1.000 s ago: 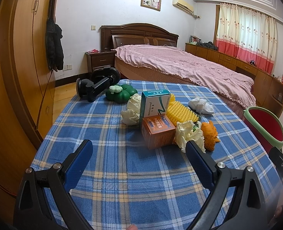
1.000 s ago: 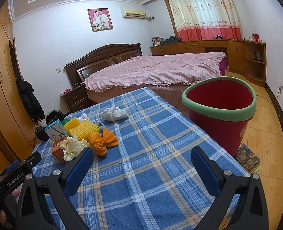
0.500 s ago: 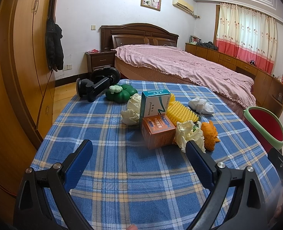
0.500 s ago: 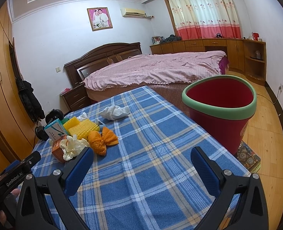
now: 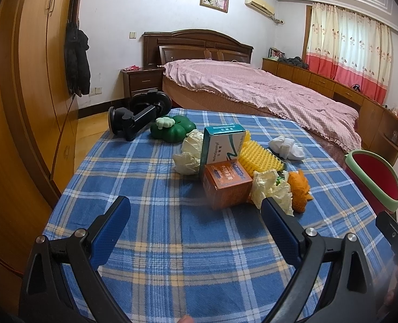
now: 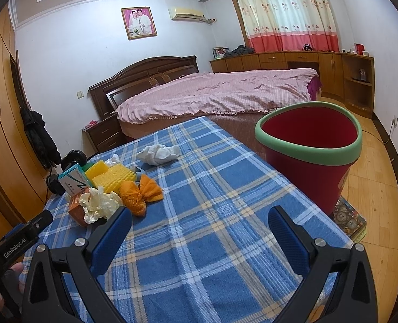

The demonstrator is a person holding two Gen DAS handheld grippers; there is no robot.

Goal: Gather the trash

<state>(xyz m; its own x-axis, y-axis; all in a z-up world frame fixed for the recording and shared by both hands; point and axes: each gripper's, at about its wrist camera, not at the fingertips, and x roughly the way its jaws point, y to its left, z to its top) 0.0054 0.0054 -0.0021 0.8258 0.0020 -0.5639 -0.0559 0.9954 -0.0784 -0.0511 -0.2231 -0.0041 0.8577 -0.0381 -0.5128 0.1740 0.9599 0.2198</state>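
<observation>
Both grippers, left (image 5: 196, 210) and right (image 6: 200, 219), hang with jaws apart, empty; crumpled paper (image 5: 270, 188) lies beside the orange box (image 5: 227, 183); you should grip it alone, then carry it to the red bin (image 6: 310, 145).

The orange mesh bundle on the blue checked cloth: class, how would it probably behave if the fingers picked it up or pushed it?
The orange mesh bundle looks like a crumpled net, so it would probably squash and flop rather than hold its shape. It seems light for its size. Its lumpy form lies flat on the checked cloth, so a push would likely slide or snag it, not roll it.
</observation>
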